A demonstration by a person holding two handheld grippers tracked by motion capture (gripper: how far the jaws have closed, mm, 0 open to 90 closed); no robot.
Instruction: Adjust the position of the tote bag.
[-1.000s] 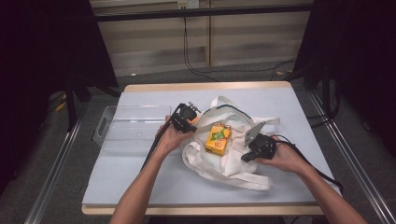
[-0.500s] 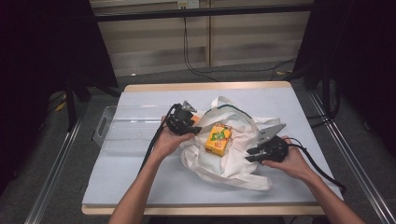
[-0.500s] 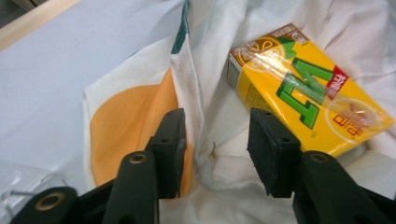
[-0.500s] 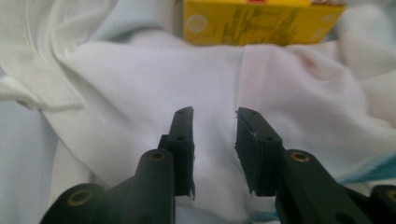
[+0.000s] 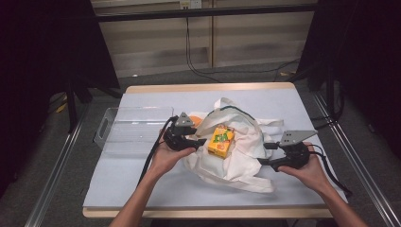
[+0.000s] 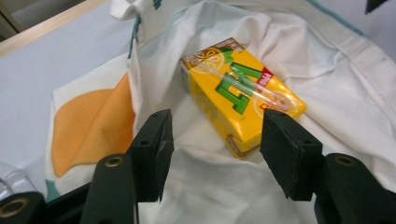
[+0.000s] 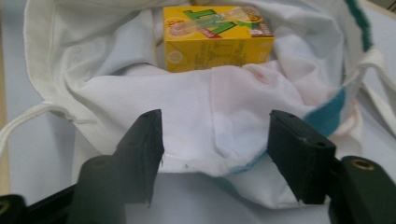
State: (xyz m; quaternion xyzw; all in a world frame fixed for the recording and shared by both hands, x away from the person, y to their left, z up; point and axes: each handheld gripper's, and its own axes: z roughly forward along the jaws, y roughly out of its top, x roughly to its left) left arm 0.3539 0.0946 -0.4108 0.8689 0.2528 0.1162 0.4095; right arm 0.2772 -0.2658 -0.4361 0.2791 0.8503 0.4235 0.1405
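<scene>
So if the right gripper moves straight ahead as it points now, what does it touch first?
Probably the white cloth bag: its near edge lies just ahead of the open right gripper. The yellow juice carton sits farther in.

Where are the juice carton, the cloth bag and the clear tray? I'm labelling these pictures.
juice carton [image 5: 221,140], high view, its yellow top face
cloth bag [image 5: 239,163], high view, white cloth beside the carton
clear tray [image 5: 135,130], high view, its bare floor

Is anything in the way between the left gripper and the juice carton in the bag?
Nothing solid. The left gripper, jaws just opened and holding nothing, points at the carton, which lies exposed on the white bag. Only a low fold of the bag's cloth lies between jaws and carton.
</scene>
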